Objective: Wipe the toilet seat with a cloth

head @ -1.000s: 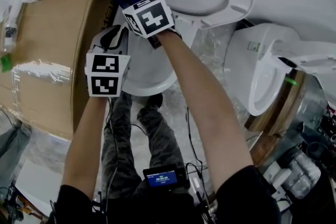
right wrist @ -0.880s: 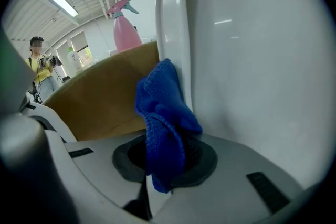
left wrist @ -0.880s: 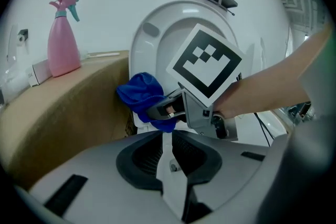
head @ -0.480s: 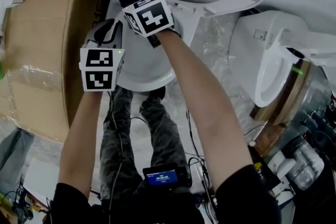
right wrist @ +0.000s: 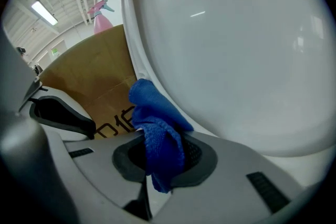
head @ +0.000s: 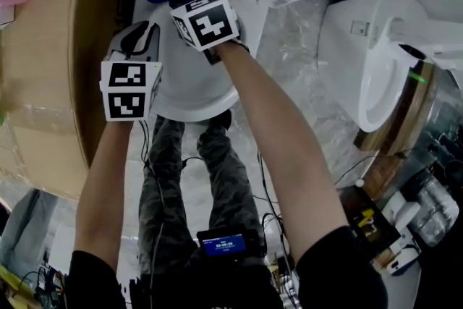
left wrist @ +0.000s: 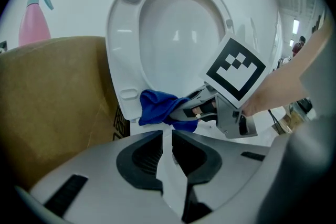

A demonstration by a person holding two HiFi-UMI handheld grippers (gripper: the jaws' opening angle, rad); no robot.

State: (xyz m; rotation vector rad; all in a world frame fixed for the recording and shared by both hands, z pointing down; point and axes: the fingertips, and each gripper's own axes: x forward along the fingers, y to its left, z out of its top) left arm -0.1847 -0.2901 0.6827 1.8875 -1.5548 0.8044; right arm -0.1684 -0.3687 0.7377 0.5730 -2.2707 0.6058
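Clamped tight on the bunched blue cloth (right wrist: 156, 123) at the jaws of the right gripper (right wrist: 165, 160), with the wad touching the lower left rim of the raised toilet seat (left wrist: 122, 55). Almost together at the jaws of the left gripper (left wrist: 168, 136), with only a thin slit between and nothing in it. Hovering just beside and below the right one, over the toilet bowl (head: 195, 94).

Judging by that: wiping under way or barely begun, at one low spot of the ring. No streak or sheen to tell wiped from unwiped, so cannot say how much is done. Probably left to cover: the long left side, the top arc and the right side.

Close against the toilet on the left, a cardboard box (head: 51, 76), leaving little room for a sweep on that side. On top of it, a pink spray bottle (left wrist: 34, 16). Well apart on the right, a second toilet (head: 365, 76). Below, the person's legs (head: 163, 177) and a small screen device (head: 221, 244).
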